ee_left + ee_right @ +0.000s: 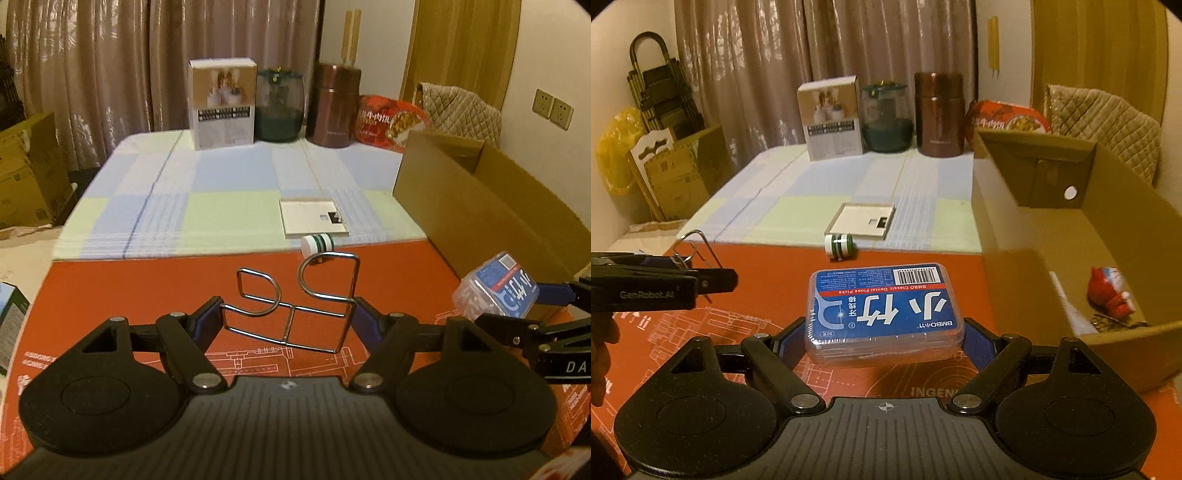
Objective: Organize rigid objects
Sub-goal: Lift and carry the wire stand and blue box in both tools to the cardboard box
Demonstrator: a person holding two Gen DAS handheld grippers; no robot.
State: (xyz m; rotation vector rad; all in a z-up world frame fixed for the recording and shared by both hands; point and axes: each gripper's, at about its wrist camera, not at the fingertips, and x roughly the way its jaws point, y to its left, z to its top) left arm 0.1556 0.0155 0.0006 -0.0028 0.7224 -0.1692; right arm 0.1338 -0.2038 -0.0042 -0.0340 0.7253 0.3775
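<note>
Two hand-held grippers above an orange mat, with an open cardboard box as landmark. The left gripper is clamped on a bent wire puzzle, pinched between its 2 blue pads and lifted clear of the mat, well to the left of the box. The right gripper is clamped on a clear case of dental floss picks with a blue label, just left of the box's near wall. A white and green spool lies on its side left of the box, at the mat's far edge. A flat white square tile lies just beyond it. A red toy figure rests inside the box.
</note>
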